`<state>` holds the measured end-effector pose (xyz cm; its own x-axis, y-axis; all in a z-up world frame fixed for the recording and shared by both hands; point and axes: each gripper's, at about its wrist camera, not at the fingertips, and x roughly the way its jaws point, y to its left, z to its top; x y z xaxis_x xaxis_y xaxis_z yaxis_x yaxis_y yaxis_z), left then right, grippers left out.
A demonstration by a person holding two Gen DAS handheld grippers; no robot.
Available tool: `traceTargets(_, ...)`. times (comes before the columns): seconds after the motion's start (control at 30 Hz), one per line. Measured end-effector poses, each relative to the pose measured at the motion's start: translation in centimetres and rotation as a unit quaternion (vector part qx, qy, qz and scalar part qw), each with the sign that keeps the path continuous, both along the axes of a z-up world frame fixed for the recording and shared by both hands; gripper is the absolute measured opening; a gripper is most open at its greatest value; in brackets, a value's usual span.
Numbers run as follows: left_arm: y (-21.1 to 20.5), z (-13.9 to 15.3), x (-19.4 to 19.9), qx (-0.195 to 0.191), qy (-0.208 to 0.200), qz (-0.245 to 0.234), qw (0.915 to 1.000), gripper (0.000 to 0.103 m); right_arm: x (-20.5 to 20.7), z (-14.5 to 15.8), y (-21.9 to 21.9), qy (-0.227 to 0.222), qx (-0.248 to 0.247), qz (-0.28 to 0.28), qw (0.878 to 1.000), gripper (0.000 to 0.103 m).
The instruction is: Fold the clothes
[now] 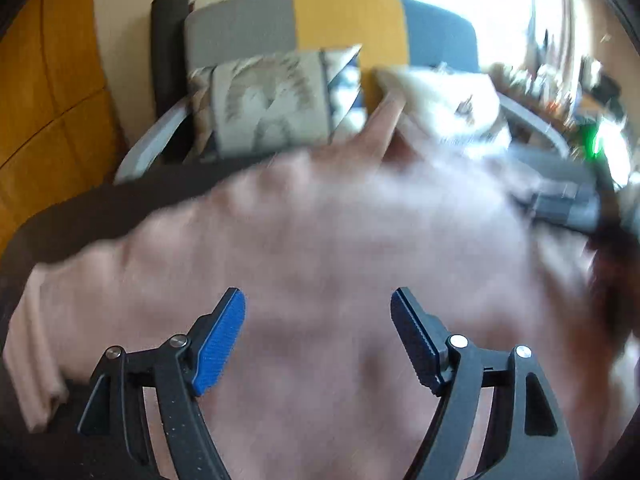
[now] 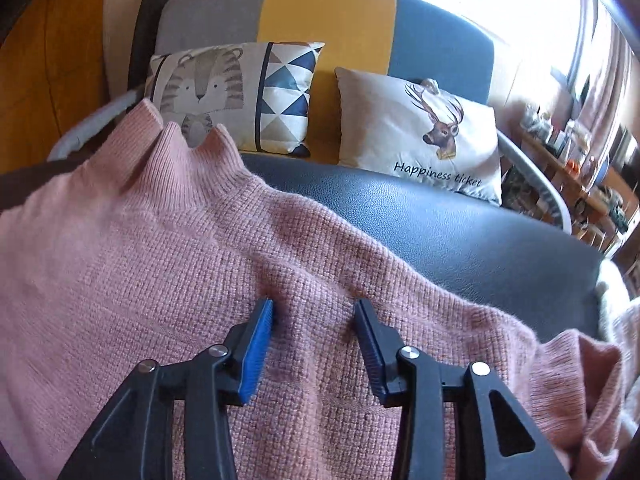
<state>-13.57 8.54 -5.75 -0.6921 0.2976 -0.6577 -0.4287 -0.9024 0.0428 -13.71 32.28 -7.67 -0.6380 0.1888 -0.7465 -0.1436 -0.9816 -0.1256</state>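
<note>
On sofa seat (image 2: pixel 460 216): one pink sweater (image 2: pixel 160 248), two cushions; left claw (image 1: pixel 318 320) and right claw (image 2: pixel 314 320) agape.

Both wrist views close above pink knitted sweater (image 2: pixel 160 264), facing grey, yellow and blue sofa back (image 2: pixel 328 16); shared: tiger-print cushion (image 1: pixel 264 104).

One text reads — "Happiness ticket" — on the deer cushion (image 2: pixel 420 136).
</note>
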Motion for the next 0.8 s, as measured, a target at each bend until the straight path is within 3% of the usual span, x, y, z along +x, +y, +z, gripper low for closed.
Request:
traceTargets(0.03,0.9,0.5,-0.6,0.003,0.004,-0.006,1.0,0.076,0.0,0.0,-0.1,0.001,0.002,-0.001,1.0,0.045)
traceTargets(0.1,2.9,1.2,-2.1,-0.001,0.008,-0.02,0.9998,0.047,0.0,-0.1,-0.6,0.003,0.01,-0.003,1.0,0.045)
traceTargets(0.17,5.7,0.7,-4.2,-0.027,0.006,-0.04,0.9988,0.039,0.0,-0.2,-0.9,0.005,0.02,-0.004,1.0,0.045)
traceTargets(0.3,9.5,-1.8,-8.1,-0.08,-0.011,-0.068,0.9944,0.039,0.5,-0.2,-0.4,0.009,0.003,-0.005,1.0,0.045)
traceTargets(0.37,9.7,-2.3,-9.8,-0.076,-0.025,-0.068,0.9945,0.039,0.6,-0.1,-0.3,0.01,0.001,-0.006,1.0,0.045)
traceTargets(0.47,8.5,-2.4,-12.4,-0.086,-0.015,-0.016,0.996,0.039,0.6,-0.2,-0.3,0.011,0.006,-0.008,1.0,0.045)
traceTargets(0.73,5.7,-2.5,-14.7,-0.04,-0.026,0.004,0.9989,0.042,0.4,-0.2,0.1,0.014,-0.003,-0.013,1.0,0.047)
traceTargets(0.77,5.2,-2.5,-14.7,-0.038,-0.026,0.025,0.9987,0.045,0.4,-0.3,0.0,0.014,-0.001,-0.014,1.0,0.047)
traceTargets(0.8,4.2,-2.4,-14.8,-0.028,-0.029,0.053,0.9978,0.054,0.3,-0.3,-0.1,0.014,-0.001,-0.014,1.0,0.047)
